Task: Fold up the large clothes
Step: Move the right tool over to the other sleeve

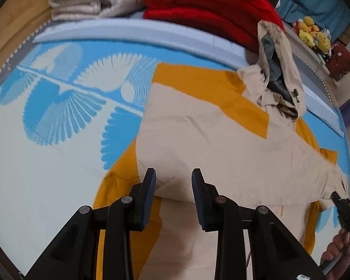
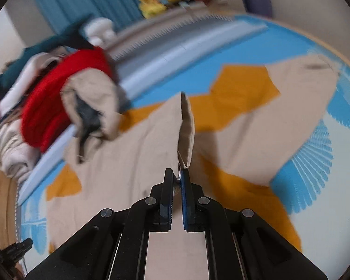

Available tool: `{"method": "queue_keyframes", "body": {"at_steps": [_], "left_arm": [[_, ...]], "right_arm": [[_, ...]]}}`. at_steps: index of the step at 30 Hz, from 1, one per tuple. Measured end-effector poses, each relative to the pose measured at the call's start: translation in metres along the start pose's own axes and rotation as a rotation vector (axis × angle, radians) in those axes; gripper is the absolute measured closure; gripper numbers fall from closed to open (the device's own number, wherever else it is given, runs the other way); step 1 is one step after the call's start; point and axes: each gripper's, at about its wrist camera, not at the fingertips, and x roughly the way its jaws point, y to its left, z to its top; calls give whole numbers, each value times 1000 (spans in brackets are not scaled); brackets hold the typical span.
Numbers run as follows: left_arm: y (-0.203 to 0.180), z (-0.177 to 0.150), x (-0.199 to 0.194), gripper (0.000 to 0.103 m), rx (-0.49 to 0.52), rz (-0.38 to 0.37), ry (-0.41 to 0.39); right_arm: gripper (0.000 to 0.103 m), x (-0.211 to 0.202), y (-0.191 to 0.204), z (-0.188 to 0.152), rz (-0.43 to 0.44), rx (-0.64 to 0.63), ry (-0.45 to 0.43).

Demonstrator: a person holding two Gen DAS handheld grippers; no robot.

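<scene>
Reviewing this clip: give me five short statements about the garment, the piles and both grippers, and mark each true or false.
1. The right gripper pinches a raised fold of the beige-and-mustard jacket. True.
2. The left gripper is clamped on a red sweater. False: its jaws stand apart above the jacket.
3. The jacket lies on a blue-and-white patterned sheet. True.
4. The red folded garment sits beside a cream one. True.
5. The jacket's hood lies flat under the body. False: it stands bunched at the top.
</scene>
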Motion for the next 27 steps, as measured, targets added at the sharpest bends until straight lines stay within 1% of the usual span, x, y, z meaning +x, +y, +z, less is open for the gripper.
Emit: {"method": "queue_keyframes", "body": {"at_steps": [1,2,4,5,6,7,9,10,11,12,13,15,18,21,22,23,24,25,26,27], "left_arm": [[1,-1,4,75,-3,-5,10],[1,-2,10,75,-7,-13,24],[2,-4,21,75,-12,-20,52],[2,-6,28,75,-10,-23,63],[1,-7,33,75,-4,-20,71],[1,-9,39,75,3,-6,86],[4,-13,53,75,3,17,120],[6,-16,61,75,1,23,142],[9,-19,70,75,-4,38,176],[12,-23,77,75,-17,54,210],[14,-24,80,75,-29,57,226],[12,-25,78,75,-36,49,222],[-6,-24,60,75,38,48,141],[-18,-28,56,74,111,54,89],[-17,-28,61,73,117,62,91],[-12,-31,70,73,113,83,112],[-6,-33,77,73,104,99,133],[4,-38,91,73,80,134,185],[9,-41,95,73,68,141,203],[9,-41,93,73,69,142,186]], "right_arm": [[94,12,-11,1,-12,36,46],[93,17,-17,2,-25,54,62],[90,22,-28,3,-48,85,54],[88,23,-30,3,-59,87,40],[83,23,-31,6,-61,86,28],[80,24,-30,7,-40,76,20],[69,26,-30,9,13,41,29],[65,35,-27,8,41,19,65],[62,48,-27,5,62,11,123],[62,59,-29,2,57,12,177],[62,69,-32,-2,30,12,223],[62,89,-43,-12,-49,30,303],[62,86,-48,-11,-43,83,289],[62,72,-31,-3,-46,-5,198],[62,72,-27,-3,-48,-18,191],[60,74,-26,-3,-53,-24,197],[60,80,-27,-7,-71,-26,224],[60,86,-31,-10,-91,-23,252],[60,90,-37,-14,-110,-5,280],[60,89,-45,-14,-103,12,283]]}}
